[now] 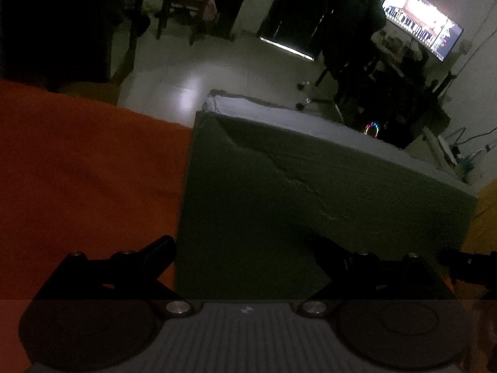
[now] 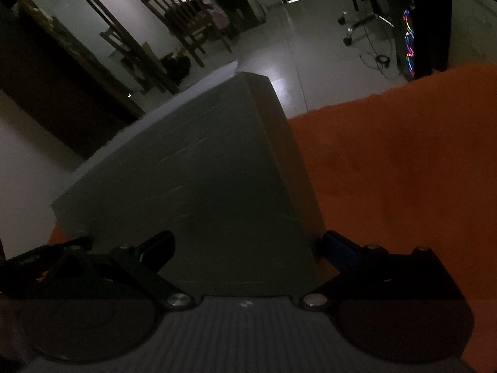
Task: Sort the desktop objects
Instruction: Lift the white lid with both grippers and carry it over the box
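The right gripper [image 2: 245, 245] and the left gripper [image 1: 245, 248] both stand wide open, holding nothing, close before the grey box [image 2: 198, 168] on the orange cloth [image 2: 403, 171]; any grasp wants slow, square, well-lit aim.

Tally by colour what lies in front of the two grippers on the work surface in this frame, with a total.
Grey: 1, the grey box, seen in both wrist views between the open fingers of the left gripper and the right gripper.
Orange: 1, the orange cloth under it.
Total: 2. The dim light could hide smaller items.
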`<state>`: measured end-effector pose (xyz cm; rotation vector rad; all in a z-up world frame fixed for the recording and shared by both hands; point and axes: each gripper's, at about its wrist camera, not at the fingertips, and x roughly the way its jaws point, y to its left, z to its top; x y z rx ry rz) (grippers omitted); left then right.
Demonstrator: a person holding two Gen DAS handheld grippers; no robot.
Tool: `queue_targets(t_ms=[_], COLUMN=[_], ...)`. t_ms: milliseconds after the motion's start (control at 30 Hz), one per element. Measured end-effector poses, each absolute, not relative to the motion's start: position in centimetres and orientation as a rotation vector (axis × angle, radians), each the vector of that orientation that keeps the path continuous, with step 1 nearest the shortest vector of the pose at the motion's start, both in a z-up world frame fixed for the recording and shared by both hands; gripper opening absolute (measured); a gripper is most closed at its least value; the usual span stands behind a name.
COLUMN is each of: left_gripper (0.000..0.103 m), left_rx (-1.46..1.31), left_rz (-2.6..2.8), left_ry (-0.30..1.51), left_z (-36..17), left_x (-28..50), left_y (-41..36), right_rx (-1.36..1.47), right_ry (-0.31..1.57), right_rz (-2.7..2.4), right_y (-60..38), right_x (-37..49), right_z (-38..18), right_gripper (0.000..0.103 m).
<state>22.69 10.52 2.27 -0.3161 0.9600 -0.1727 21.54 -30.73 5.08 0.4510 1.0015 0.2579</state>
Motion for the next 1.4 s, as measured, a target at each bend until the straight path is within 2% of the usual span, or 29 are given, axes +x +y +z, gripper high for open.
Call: queue_targets(t_ms=[567,767,1067,1400], left_gripper=[0.096,0.096,0.096,0.096], left_rx=[-0.287,-0.254,-0.218,-0.142], left_rz=[-0.168,-0.135,-0.125,-0.061], left_ry=[0.877,0.895,0.983,1.203], left_z=[10.4,11.9,8.5,-1.0], left_x=[13.0,7.8,3.5,7.7], left_y=[10.6,10.2,8.8,7.0], right_rx=[0.409,0.388,0.406,0.423], right_ry=[0.893,0.895,0.968,1.126], right_rz=[0.26,0.264,0.235,0.169], right_y=[-28.3,-27.4,-28.5,-28.2], right_x=[10.7,4.9,0.0,3.1], right_z=[14.1,14.8,11.2,1.5], right_gripper=[0.103,0.103,0.103,0.103])
